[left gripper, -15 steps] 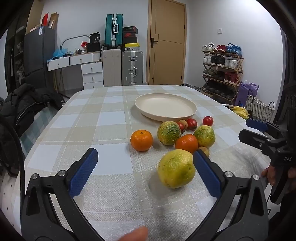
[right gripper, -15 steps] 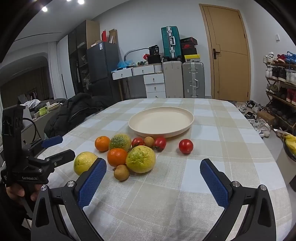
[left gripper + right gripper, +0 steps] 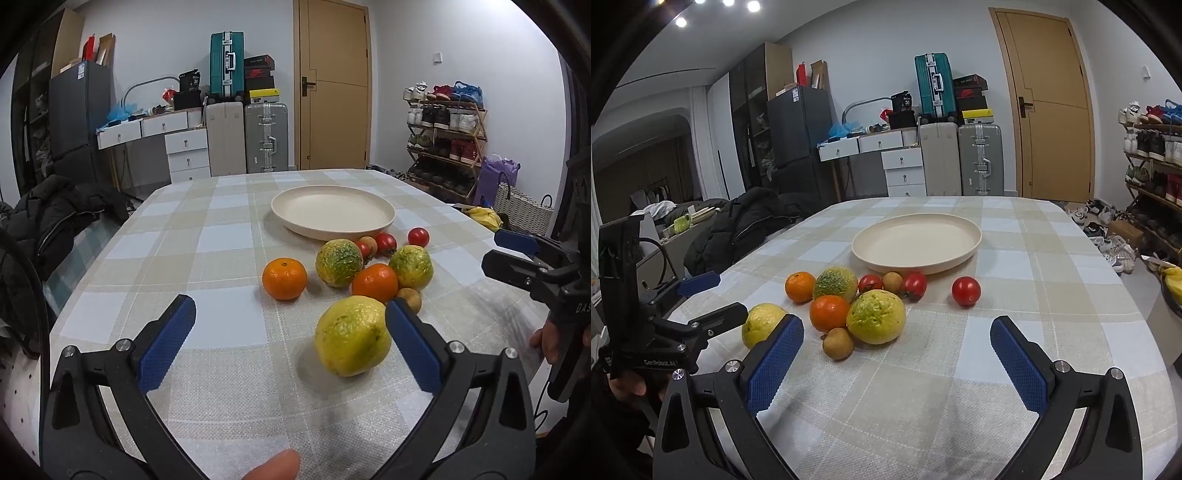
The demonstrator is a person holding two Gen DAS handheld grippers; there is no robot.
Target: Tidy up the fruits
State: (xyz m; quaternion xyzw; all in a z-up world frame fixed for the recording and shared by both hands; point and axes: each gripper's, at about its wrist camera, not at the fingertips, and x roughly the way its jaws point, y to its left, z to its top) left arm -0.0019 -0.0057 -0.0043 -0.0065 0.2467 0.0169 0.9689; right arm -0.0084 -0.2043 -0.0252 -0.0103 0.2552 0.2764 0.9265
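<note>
Left gripper [image 3: 290,339] hangs over the table [image 3: 221,258], jaws wide apart, gripping nothing; the lemon [image 3: 352,336] lies between its fingers, just beside the right pad. Right gripper [image 3: 897,365] likewise spread, nothing in it. Remaining fruit, two oranges [image 3: 829,312], mottled citrus [image 3: 876,316], tomatoes [image 3: 966,291], cluster on the checked cloth near the plate [image 3: 916,240], which holds nothing.

We see the yellow citrus [image 3: 352,336] now nearer the left gripper [image 3: 290,328], close by its pad at three o'clock, and a touch lower in frame.
</note>
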